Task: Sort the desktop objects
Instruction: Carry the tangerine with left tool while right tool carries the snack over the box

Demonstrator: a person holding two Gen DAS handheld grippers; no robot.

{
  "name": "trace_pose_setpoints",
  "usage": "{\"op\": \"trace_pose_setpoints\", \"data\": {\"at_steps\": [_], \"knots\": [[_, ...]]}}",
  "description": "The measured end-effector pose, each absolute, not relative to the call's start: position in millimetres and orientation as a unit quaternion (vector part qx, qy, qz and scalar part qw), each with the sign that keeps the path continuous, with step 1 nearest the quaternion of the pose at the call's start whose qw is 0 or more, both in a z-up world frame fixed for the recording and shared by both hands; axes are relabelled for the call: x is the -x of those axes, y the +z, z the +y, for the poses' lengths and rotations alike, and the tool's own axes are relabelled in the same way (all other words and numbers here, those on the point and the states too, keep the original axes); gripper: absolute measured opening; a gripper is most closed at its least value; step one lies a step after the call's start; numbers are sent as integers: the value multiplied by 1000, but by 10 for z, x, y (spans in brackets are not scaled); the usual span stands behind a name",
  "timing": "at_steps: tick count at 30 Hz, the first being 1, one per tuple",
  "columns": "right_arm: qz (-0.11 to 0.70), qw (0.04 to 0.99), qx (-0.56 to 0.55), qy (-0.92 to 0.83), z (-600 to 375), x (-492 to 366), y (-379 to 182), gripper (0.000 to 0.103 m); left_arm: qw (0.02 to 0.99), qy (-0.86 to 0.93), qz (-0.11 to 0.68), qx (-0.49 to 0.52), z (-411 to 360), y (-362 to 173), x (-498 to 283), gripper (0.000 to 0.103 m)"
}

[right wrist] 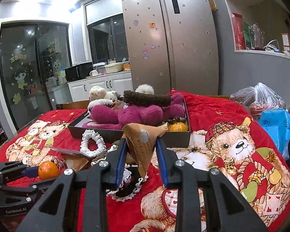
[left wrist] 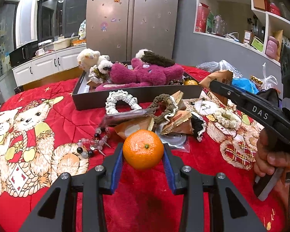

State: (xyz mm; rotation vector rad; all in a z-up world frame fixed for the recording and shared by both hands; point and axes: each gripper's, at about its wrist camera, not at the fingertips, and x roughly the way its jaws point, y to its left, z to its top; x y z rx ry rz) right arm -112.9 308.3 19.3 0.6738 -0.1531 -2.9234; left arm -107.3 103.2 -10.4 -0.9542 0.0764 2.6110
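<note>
Behind everything a steel fridge [right wrist: 170,38] is standing against a grey wall, and we are working over a table covered by a red bear-print blanket [left wrist: 54,116].

We are gripping a mandarin [left wrist: 143,149] in our left gripper [left wrist: 143,150]: its blue-lined fingers [left wrist: 117,166] are pressing on both flanks of the fruit, stem end facing the camera. Just beyond those fingertips a loose heap is lying on the blanket: a "Choco Magic" wrapper [left wrist: 176,122], a brown braided scrunchie [left wrist: 162,104] and a white crocheted scrunchie [left wrist: 121,100]. To the left of the fingers a bead bracelet [left wrist: 92,145] is lying on the cloth.

Farther ahead a dark shallow box [left wrist: 137,94] is holding a magenta plush bear [left wrist: 145,73] and, at its right end, a second mandarin [right wrist: 178,127].

Our right gripper [right wrist: 141,147] is holding a tan triangular snack packet [right wrist: 143,141] between its fingers [right wrist: 162,160], the packet's point hanging downward. Under those fingers a black scrunchie with white lace trim [right wrist: 129,187] is resting on the blanket. From this view the mandarin in the left gripper is showing off to the left of the fingers, and a blue plastic bag [right wrist: 278,127] is sitting far to the right of them at the table edge.
</note>
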Motion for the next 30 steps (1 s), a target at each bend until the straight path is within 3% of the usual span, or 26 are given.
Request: {"op": "trace_pose_setpoints", "data": {"at_steps": [6,11,19,26,30], "knots": [[-52,52,-226,-971,3101,1147,179,31,180,925,24,334,996,-52,1104,39],[-105,60,-238,-964,3145,1200,232,31,170,932,-2,320,841,168,1214,39],[-96,85,-214,-968,2863,1439,770,31,160,938,-49,305,614,681,1741,39],[-134,85,-236,-959,2918,2155,1103,31,163,943,-34,289,867,1013,2444,39],[-139,71,-275,-949,3063,2771,1033,31,175,931,-89,308,963,1011,3005,39]]}}
